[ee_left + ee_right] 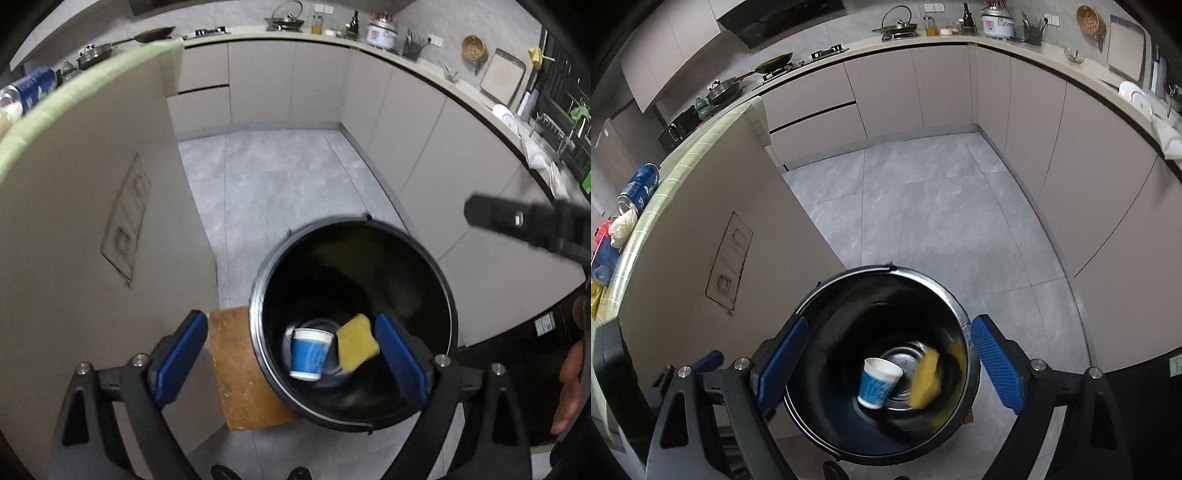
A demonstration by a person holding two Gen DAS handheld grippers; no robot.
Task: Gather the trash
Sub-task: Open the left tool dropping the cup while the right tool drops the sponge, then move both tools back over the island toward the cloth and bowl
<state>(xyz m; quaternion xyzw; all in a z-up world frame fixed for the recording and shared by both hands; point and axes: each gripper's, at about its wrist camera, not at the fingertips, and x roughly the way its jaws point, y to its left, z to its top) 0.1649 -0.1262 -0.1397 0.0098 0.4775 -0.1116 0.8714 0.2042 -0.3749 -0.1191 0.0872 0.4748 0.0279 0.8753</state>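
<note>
A black round trash bin [424,266] stands on the grey floor; it also shows in the right wrist view [827,317]. Inside lie a blue and white paper cup [309,353] [879,382] and a yellow sponge [357,341], blurred in the right wrist view [927,380]. My left gripper [291,362] is open and empty above the bin's left side. My right gripper [886,365] is open and empty right above the bin; it also shows in the left wrist view [517,221]. More trash lies on the island top at left: a blue can [639,188], a crumpled white wad [622,227].
A beige island [738,206] with a green-tiled edge stands left of the bin. A wooden board [240,369] lies beside the bin. Beige cabinets [923,88] wrap the back and right, with pans, a rice cooker [997,22] and a sink area on the counter.
</note>
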